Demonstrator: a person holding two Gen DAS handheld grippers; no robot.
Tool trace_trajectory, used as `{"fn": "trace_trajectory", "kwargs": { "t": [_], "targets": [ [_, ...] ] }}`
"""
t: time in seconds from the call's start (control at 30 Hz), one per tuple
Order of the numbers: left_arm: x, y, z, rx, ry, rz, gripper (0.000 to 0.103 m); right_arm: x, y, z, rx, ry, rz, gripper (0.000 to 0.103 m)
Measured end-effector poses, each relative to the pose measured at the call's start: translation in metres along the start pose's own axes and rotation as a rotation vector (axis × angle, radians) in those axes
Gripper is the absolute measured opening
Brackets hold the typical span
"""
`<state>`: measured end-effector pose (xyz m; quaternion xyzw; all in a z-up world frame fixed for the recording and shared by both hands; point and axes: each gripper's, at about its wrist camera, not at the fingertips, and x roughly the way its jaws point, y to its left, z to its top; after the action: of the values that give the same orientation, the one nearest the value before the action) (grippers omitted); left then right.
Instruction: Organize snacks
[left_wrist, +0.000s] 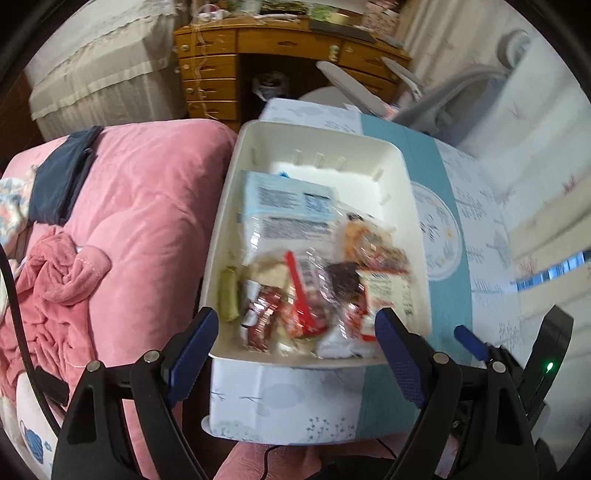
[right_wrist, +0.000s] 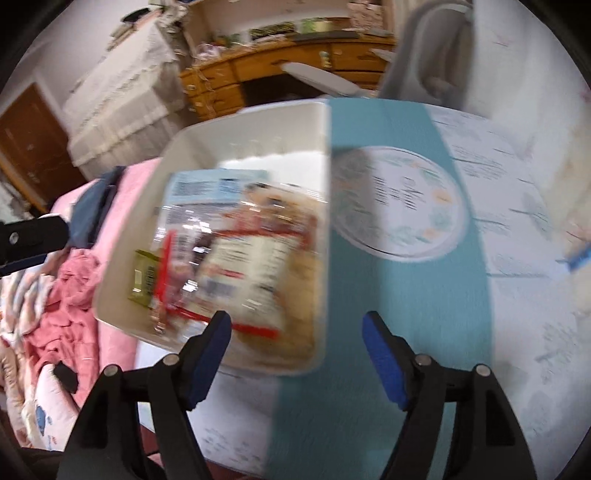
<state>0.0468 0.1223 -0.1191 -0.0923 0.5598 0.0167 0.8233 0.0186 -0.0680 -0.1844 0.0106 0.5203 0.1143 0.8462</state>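
Snacks sit piled in the white bin (left_wrist: 413, 206), which rests on a patterned table (left_wrist: 458, 310) with its near-left corner overhanging the table's edge, above the pink bedding (left_wrist: 147, 206). That overhang is your main risk: judging from how it sits, a downward nudge on the near rim could tip the bin off toward the bedding.

Your left gripper (left_wrist: 297, 338) hangs above the bin's near end, jaws spread wide with nothing held; its left finger is outside the bin's near-left corner, its right finger over the near-right wrappers. Closing here could snag the rim or crush the red-and-clear packets (left_wrist: 295, 306).

Your right gripper (right_wrist: 297, 343) is also open and empty, straddling the bin's near-right corner. Its view is smeared, so what lies under its left finger is hard to tell.

Open room lies to the right of the bin, across the teal strip (right_wrist: 399, 295) and the round printed motif (right_wrist: 402, 206). The bin's far end is bare too.
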Motion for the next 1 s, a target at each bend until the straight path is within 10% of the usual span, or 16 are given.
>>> {"fn": "trace_trajectory", "kwargs": {
  "t": [0.37, 1.0],
  "targets": [
    [-0.022, -0.084, -0.041, 0.167, -0.024, -0.105, 0.095, -0.067, -0.080, -0.029, 0.152, 0.023, -0.083, 0.096],
    [-0.109, -0.171, -0.074, 0.140, -0.177, -0.073, 0.102, -0.209, -0.117, -0.035, 0.141, -0.082, -0.059, 0.097]
  ]
}}
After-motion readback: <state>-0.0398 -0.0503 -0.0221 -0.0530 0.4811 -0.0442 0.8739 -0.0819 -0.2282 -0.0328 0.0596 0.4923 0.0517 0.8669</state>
